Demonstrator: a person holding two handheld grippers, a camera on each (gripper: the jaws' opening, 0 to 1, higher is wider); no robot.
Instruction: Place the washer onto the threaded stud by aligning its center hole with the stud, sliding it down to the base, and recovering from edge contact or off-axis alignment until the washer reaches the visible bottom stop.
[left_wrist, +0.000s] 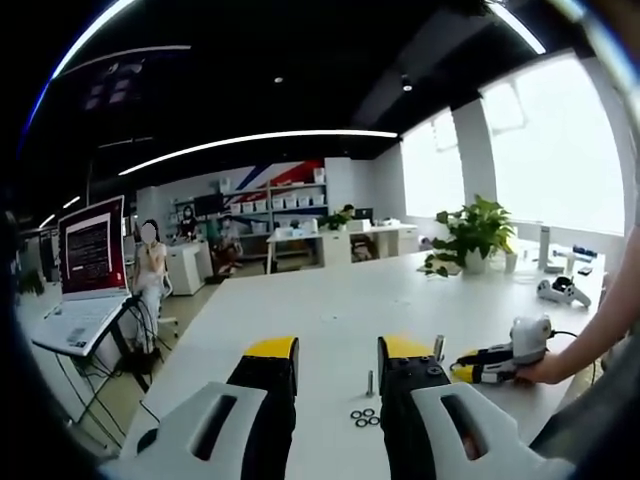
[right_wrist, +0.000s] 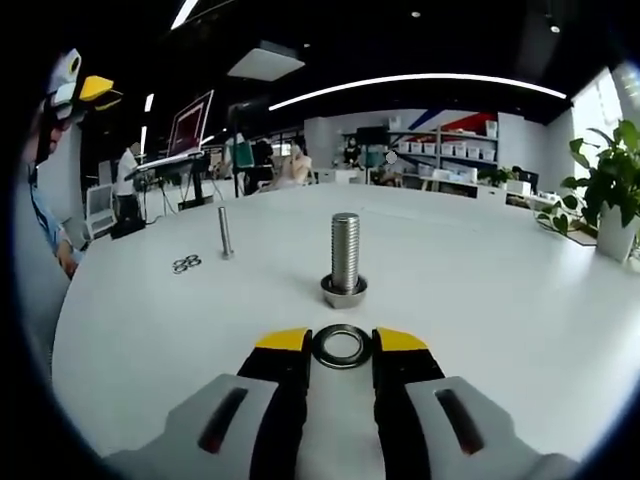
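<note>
A thick threaded stud (right_wrist: 345, 252) stands upright on the white table (right_wrist: 500, 300), with a metal ring at its base (right_wrist: 343, 291). My right gripper (right_wrist: 341, 342) holds a flat steel washer (right_wrist: 341, 347) by its edges between its yellow tips, just short of the stud and low. In the left gripper view the right gripper (left_wrist: 497, 358) shows at the right in a person's hand (left_wrist: 545, 370), beside the stud (left_wrist: 438, 347). My left gripper (left_wrist: 338, 350) is open over the table, nothing between its jaws.
A thin pin (right_wrist: 225, 232) and a few loose washers (right_wrist: 186, 264) stand left of the stud, also seen as pin (left_wrist: 369, 383) and washers (left_wrist: 365, 417). A potted plant (left_wrist: 475, 235), game controller (left_wrist: 562, 291) and laptop (left_wrist: 90, 270) lie farther off.
</note>
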